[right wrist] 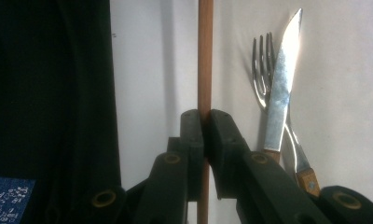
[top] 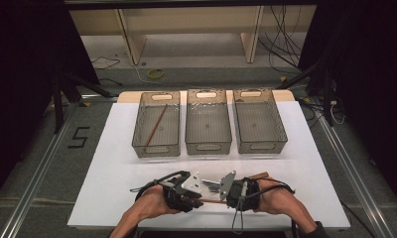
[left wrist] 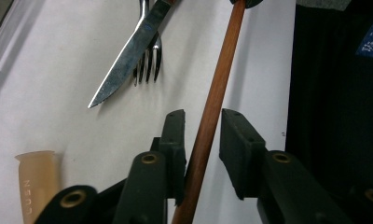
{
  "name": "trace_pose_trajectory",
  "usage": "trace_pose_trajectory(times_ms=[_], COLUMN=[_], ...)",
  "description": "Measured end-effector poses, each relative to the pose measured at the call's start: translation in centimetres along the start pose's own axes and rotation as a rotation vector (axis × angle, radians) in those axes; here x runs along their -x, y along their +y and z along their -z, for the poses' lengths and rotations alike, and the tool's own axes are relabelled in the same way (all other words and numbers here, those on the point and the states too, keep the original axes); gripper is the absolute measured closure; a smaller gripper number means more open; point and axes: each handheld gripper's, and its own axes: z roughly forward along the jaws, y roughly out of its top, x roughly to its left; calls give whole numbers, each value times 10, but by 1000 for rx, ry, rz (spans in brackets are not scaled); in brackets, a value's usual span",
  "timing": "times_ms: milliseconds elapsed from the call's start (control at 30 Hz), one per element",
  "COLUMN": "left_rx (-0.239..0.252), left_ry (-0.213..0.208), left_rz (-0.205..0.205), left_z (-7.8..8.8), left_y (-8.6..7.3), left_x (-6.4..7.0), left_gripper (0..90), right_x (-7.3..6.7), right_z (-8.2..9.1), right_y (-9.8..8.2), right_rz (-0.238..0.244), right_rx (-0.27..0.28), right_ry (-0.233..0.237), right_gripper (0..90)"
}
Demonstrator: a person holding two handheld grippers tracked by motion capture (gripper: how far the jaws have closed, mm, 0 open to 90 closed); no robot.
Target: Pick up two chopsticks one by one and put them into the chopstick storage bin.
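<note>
Far row, high view, left to right: three clear bins side by side across the back of the white tabletop (top: 112,178).
- Left bin (top: 156,151): holds one thin brown stick (top: 157,125), lying slantwise on the floor of the bin.
- Middle bin (top: 208,148) and right bin (top: 260,147): set just beside each other, handles toward the far edge.

Near edge, left to right:
- Left claw (top: 200,197): held in the left hand (top: 147,206), pointed toward the right one. In the left gripper view, left claw (left wrist: 202,126) spread, with the wooden chopstick (left wrist: 217,88) running up between the two jaws. Chopstick close against the left jaw; visible gap to the right jaw. Not pinched.
- Wooden chopstick (top: 212,200): lifted above the tabletop, near the front edge, spanning from one claw to the other.
- Knife (left wrist: 128,60) and fork (left wrist: 149,65): flat on the tabletop just beyond the chopstick, knife blade crossing over the fork tines.
- Right claw (top: 222,196): held in the right hand (top: 278,201), pointed toward the left one. In the right gripper view, right claw (right wrist: 203,116) pressed together on the chopstick (right wrist: 204,56), pads flat against both sides of it. Knife (right wrist: 280,79) and fork (right wrist: 261,65) to the right of the jaws, wooden handles nearest the camera.
</note>
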Motion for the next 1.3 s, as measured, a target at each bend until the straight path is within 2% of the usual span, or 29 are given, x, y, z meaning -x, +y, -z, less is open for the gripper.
trace_pose_trajectory(times_ms=[167,333,367,500,600,733,800,833,900,1033,1133,1233,1300], left_rx=[-11,-15,-14,-15,-6,-11,0,2,2,16,32,47,57], left_ry=[-14,-53,-62,-77,-72,-45,-30,-22,-2,41,65,90,112], left_rz=[-27,-56,-62,-70,-62,-37,-18,-10,9,51,95,134,159], left_z=[0,1,0,0,2,5,7,8,10,15,19,24,29], left_y=[0,0,-1,-1,-1,-4,-6,-7,-8,-12,-15,-19,-21], left_x=[2,4,4,6,4,-1,-4,-5,-8,-15,-20,-26,-30], left_gripper=[762,794,803,822,825,826,826,826,826,825,825,825,825], right_x=[-1,-1,-3,0,2,8,11,13,16,20,22,24,24], right_z=[0,0,0,-2,-1,6,10,12,15,18,21,25,25], right_y=[0,-1,-1,-3,-3,-5,-7,-9,-10,-13,-15,-17,-18], right_rz=[14,51,39,56,27,-45,-101,-103,-146,-212,-239,-276,-282], right_rx=[0,8,3,14,23,71,117,136,163,209,245,276,293], right_ry=[2,2,3,-5,-5,-13,-32,-46,-72,-112,-146,-151,-151], right_gripper=[847,843,841,826,808,696,631,600,543,490,455,433,424])
